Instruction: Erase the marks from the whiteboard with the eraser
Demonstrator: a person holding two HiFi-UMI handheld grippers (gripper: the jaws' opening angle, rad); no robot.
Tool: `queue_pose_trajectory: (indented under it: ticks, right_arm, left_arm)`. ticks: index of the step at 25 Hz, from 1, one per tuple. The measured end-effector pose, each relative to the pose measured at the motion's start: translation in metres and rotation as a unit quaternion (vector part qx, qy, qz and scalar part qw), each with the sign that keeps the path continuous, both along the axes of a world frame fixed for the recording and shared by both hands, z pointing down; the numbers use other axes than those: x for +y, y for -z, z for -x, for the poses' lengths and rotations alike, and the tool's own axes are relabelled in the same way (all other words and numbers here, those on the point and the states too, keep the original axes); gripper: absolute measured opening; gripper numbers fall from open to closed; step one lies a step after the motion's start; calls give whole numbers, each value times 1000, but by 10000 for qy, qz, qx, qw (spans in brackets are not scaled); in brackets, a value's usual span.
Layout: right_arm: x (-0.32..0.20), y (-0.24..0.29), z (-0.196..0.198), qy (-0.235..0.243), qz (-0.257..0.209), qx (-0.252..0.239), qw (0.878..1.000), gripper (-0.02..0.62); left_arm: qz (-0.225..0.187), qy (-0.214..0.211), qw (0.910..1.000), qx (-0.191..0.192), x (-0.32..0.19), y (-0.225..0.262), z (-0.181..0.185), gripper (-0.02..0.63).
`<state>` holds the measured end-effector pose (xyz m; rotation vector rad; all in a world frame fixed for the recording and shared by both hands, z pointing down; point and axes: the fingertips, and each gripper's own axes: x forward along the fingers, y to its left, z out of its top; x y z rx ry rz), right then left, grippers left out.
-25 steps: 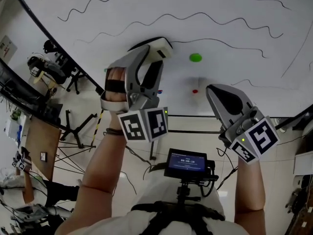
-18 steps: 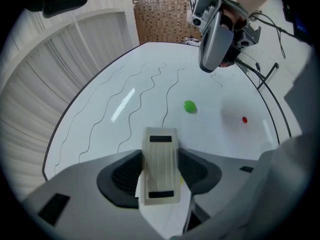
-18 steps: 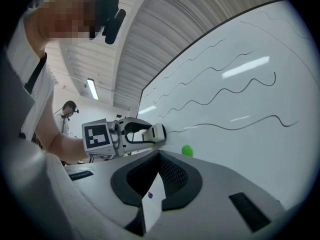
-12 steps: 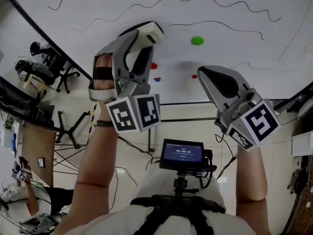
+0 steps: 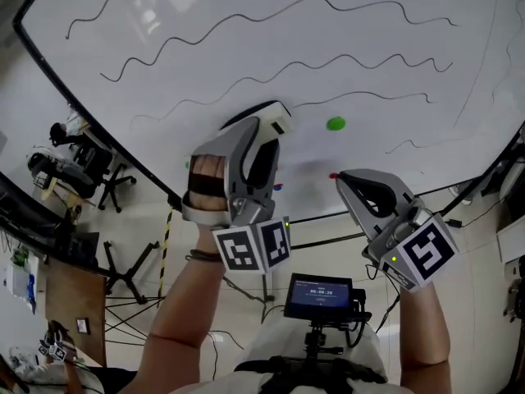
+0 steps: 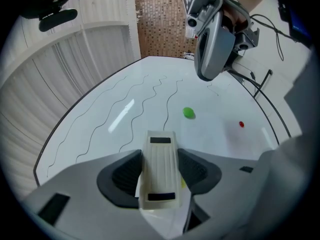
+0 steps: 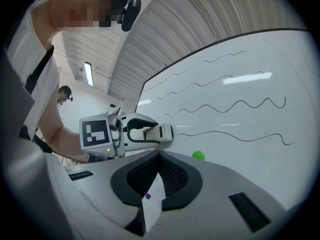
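Observation:
The whiteboard (image 5: 344, 48) carries several black wavy marks (image 5: 271, 19). My left gripper (image 5: 264, 128) is shut on a cream eraser (image 5: 275, 112), whose end lies at the board by the left end of one wavy mark. In the left gripper view the eraser (image 6: 159, 166) sits lengthwise between the dark pads (image 6: 125, 171). Lower right, my right gripper (image 5: 340, 177) is shut and empty, its tip close to the board beside a red magnet (image 5: 333, 175). The right gripper view has the shut jaws (image 7: 159, 156) low, and the left gripper (image 7: 150, 132) with the eraser (image 7: 165, 132) beyond.
A green magnet (image 5: 335, 124) sticks to the board right of the eraser, also seen as a green magnet (image 6: 188, 112) and a red magnet (image 6: 241, 124). A black frame (image 5: 98, 130) edges the board. A small screen (image 5: 318, 295) sits at my chest. Office chairs (image 5: 74, 167) and cables lie on the floor.
The head view has shifted, so the board sits lower in the frame. The eraser stays at the same line end. My right gripper's tip has drifted left toward the red magnet.

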<state>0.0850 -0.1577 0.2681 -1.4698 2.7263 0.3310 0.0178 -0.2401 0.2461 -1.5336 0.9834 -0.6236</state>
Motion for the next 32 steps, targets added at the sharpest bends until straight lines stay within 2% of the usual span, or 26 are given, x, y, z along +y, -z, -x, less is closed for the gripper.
queue_pose_trajectory:
  ticks: [5, 11, 15, 18, 22, 26, 29, 32]
  right_arm:
    - [8, 2, 1, -243, -51, -21, 9997, 6]
    - [16, -6, -3, -481, -11, 28, 9988, 6]
    - [15, -2, -10, -534, -85, 16, 9985, 6]
    - [13, -4, -12, -420, -80, -22, 9991, 6]
    - [9, -5, -18, -165, -64, 76, 9998, 6]
    - [6, -1, -35, 62, -127, 38, 9999, 6]
    - [2, -3, -43, 246, -116, 16, 9996, 6]
    - [2, -7, -54, 400, -36, 103, 9991, 6]
  left_arm:
    - [69, -202, 9998, 50, 4, 2, -16, 255]
    - [-35, -548, 9985, -4, 11, 10, -44, 255]
    - [-41, -653, 9977, -193, 14, 11, -59, 255]
    - [-75, -667, 9975, -231, 17, 8, -56, 256]
    - [-46, -429, 9987, -257, 15, 3, -45, 256]
    - [79, -43, 10000, -6, 9, 0, -30, 258]
    - [106, 139, 9998, 126, 6, 0, -32, 257]
    - [-2, 266, 9996, 69, 6, 1, -43, 256]
